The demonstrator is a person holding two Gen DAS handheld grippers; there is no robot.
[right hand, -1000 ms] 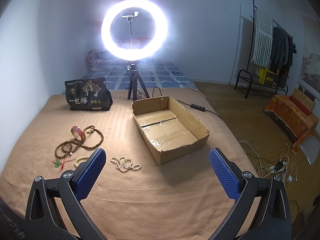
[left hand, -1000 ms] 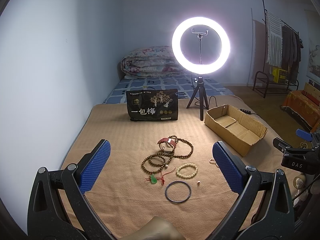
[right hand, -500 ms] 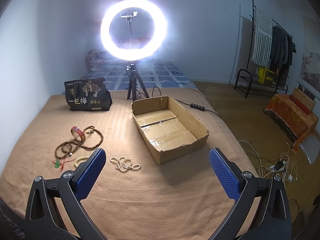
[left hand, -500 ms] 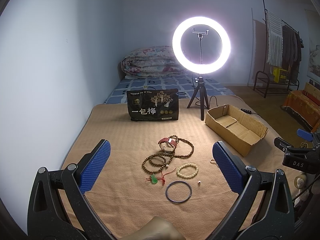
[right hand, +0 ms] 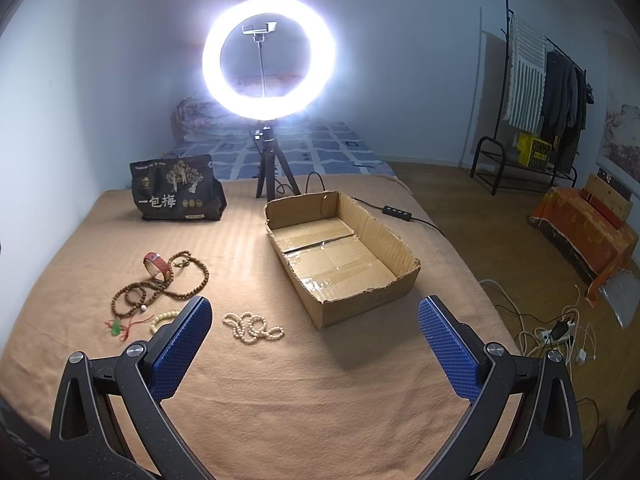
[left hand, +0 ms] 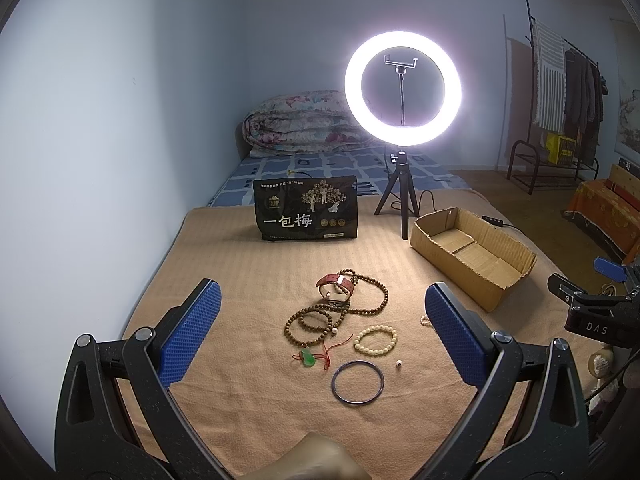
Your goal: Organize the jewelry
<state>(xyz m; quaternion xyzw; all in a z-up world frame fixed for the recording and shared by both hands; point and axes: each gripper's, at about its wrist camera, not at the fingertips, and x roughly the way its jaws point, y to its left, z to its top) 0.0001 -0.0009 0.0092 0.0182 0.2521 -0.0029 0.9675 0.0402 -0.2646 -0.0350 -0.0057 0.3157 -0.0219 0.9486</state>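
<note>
Both hand-held grippers are held wide open above the bed, and nothing is gripped by either one. On the left hand-held gripper (left hand: 320,332) the blue pads (left hand: 191,334) are spread far apart, and most of the jewelry is seen between them on the tan blanket (left hand: 240,264). The right hand-held gripper (right hand: 314,344) is held the same way, with its pads well apart and only blanket between them.

A red watch (left hand: 337,285) is lying on a long brown bead necklace (left hand: 372,300). A smaller loop of brown beads (left hand: 309,325) is found just in front of it. A green pendant (left hand: 307,359) on a red cord is placed near that loop. A cream bead bracelet (left hand: 375,341) is set beside the cord, and a dark blue bangle (left hand: 357,381) is laid closest to the camera. One tiny loose bead (left hand: 398,365) is seen just beside the bangle. A white pearl necklace (right hand: 253,326) is bunched up by itself, between the other jewelry and the cardboard box (right hand: 400,246).

The box is open on top, and nothing is seen inside it. A black snack bag (left hand: 306,208) is stood up farther back. A bright ring light (left hand: 403,88) on a small tripod is stood behind the box.
</note>
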